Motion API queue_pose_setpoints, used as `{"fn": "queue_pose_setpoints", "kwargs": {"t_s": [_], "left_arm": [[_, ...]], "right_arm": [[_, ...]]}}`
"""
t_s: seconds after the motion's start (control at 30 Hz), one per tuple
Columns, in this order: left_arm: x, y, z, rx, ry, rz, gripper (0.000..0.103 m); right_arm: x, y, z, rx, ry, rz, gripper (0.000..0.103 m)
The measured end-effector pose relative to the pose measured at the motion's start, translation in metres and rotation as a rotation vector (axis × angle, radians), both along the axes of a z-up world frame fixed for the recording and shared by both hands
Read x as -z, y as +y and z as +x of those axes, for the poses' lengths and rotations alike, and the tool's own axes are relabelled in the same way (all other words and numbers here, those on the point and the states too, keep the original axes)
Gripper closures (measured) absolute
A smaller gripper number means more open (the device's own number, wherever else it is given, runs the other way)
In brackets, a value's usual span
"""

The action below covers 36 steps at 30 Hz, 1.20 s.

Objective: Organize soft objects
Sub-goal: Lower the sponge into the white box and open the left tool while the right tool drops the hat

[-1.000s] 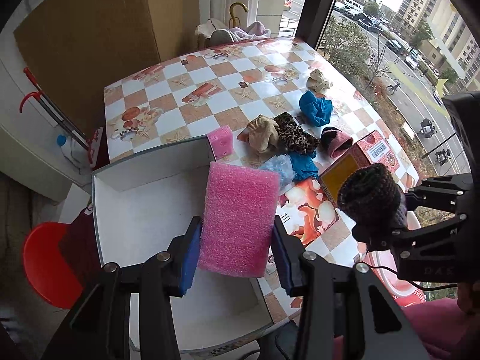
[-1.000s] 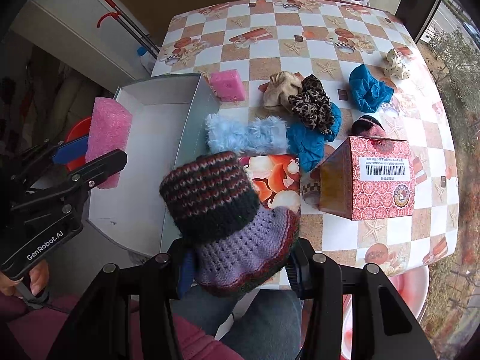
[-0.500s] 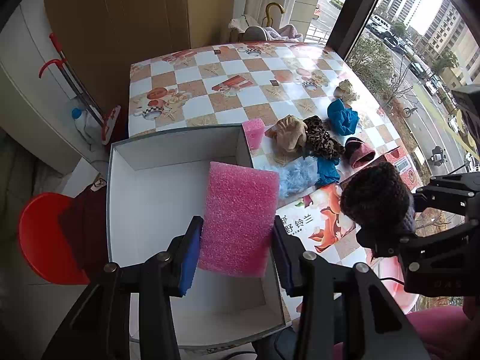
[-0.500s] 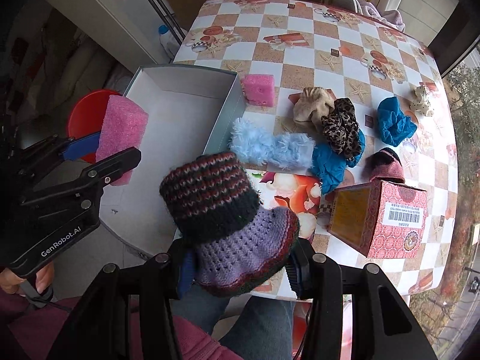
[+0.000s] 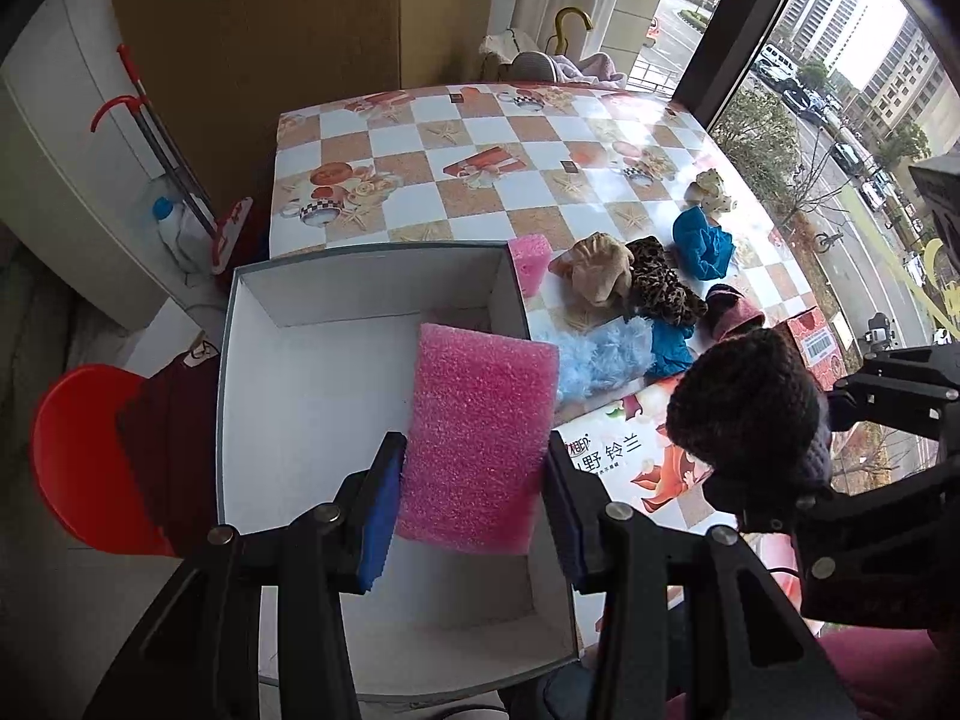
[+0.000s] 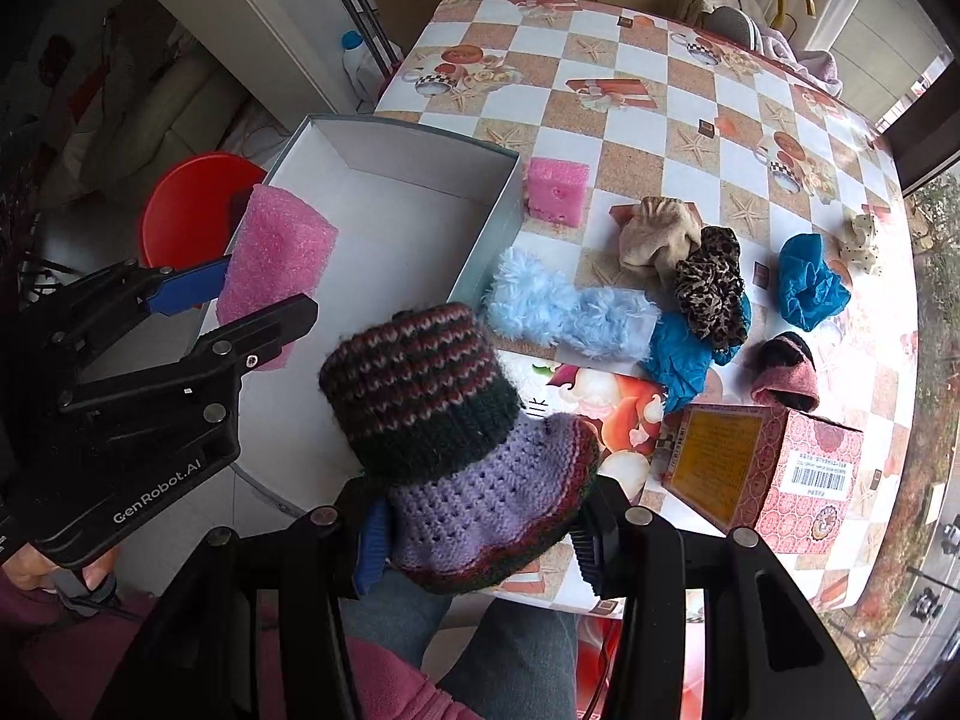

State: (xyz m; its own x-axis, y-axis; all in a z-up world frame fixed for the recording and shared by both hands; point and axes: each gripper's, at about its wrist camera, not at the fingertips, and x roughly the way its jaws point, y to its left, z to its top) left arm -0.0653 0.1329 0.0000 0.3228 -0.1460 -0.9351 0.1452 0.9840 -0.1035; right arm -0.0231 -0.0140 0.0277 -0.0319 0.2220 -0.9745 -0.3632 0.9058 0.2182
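I see my left gripper (image 5: 474,510) clamped on a pink foam slab (image 5: 477,438), held over the white box (image 5: 288,396), whose floor looks bare as far as I can tell. My right gripper (image 6: 480,534) is clenched on a knitted hat (image 6: 444,420) above the box's right wall. On the table (image 6: 660,120) to the right lie one foam cube (image 6: 557,189), one blue fluffy piece (image 6: 570,315), three scrunchies, and one red carton (image 6: 774,474).

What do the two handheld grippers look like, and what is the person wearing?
Both the left gripper and right gripper are black, angular frames with silver bolts and blue pads. The left one bears white "GenRobot.AI" lettering. The person wears a magenta-pink sleeve and blue jeans.
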Motion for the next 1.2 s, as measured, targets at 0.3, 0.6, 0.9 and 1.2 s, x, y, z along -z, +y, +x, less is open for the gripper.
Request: {"fn": "queue_pose_setpoints", "kwargs": {"t_s": [0.3, 0.6, 0.9, 1.2], "left_arm": [[0.004, 0.016, -0.006, -0.062, 0.005, -0.002, 0.055], [0.006, 0.043, -0.018, -0.179, 0.013, 0.013, 0.055], [0.018, 0.066, -0.032, -0.289, 0.046, 0.038, 0.055], [0.028, 0.064, -0.042, -0.3, 0.073, 0.039, 0.054]], "right_arm": [[0.0, 0.014, -0.001, -0.054, -0.002, -0.008, 0.053], [-0.002, 0.039, 0.0, -0.117, -0.001, 0.02, 0.053], [0.001, 0.072, 0.008, -0.175, 0.004, 0.031, 0.053], [0.007, 0.086, 0.019, -0.17, 0.03, 0.033, 0.053]]}}
